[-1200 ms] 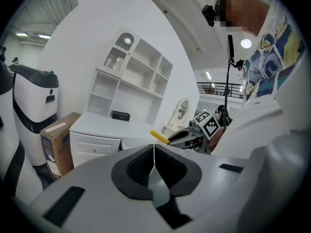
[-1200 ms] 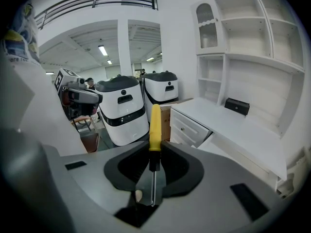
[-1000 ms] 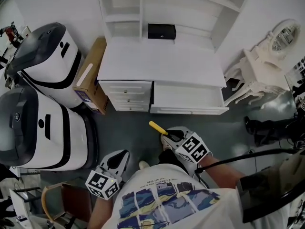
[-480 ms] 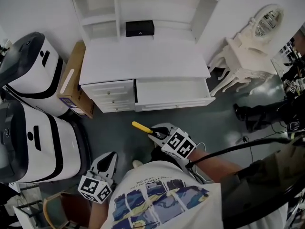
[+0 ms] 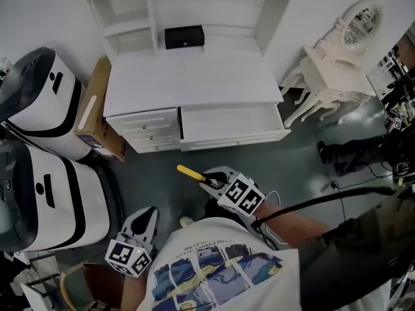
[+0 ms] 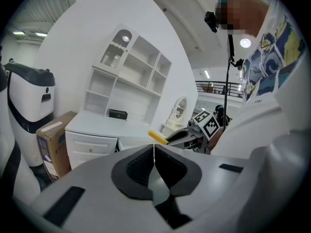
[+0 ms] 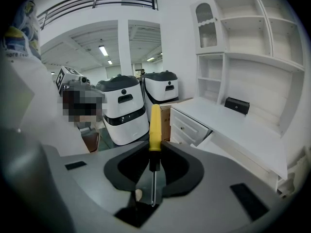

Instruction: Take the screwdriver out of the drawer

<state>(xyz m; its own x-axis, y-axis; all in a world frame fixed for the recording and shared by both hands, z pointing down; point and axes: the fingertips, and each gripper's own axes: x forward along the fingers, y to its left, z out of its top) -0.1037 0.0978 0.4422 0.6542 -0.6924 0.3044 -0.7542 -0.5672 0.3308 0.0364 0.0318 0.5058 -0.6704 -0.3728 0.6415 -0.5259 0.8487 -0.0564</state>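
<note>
Two big white machines [image 5: 42, 193] with dark tops stand at the left of the head view, one behind the other. Next to them is a white table [image 5: 194, 80] against the wall, with a white shelf unit [image 5: 188, 5] on its back edge. Grey floor [image 5: 162, 173] in front. A stack of small drawers [image 5: 146, 131] sits under the table's left part. The wide drawer [image 5: 230, 125] under the right part is pulled open toward the person. A white ornate stand [image 5: 324, 76] with an oval mirror is off the table's right end. A cardboard box [image 5: 97, 118] leans between the table and the far machine, touching the table side.

The person [image 5: 220, 271] stands facing the table, well back from it. The right gripper [image 5: 211, 181] is held out over the floor, well apart from the drawer front, and angled down. It is clenched on the screwdriver [image 5: 190, 172]. In the right gripper view the pads grip the dark collar and thin shank, and the yellow handle sticks out forward past the jaw tips. So the screwdriver is out of the drawer, in the air over the floor.

The left gripper [image 5: 148, 216] is low at the person's left, near the closer machine. Its jaws are pressed together with nothing between them.

A small black box [image 5: 184, 37] sits at the back of the table, under the shelves.
</note>
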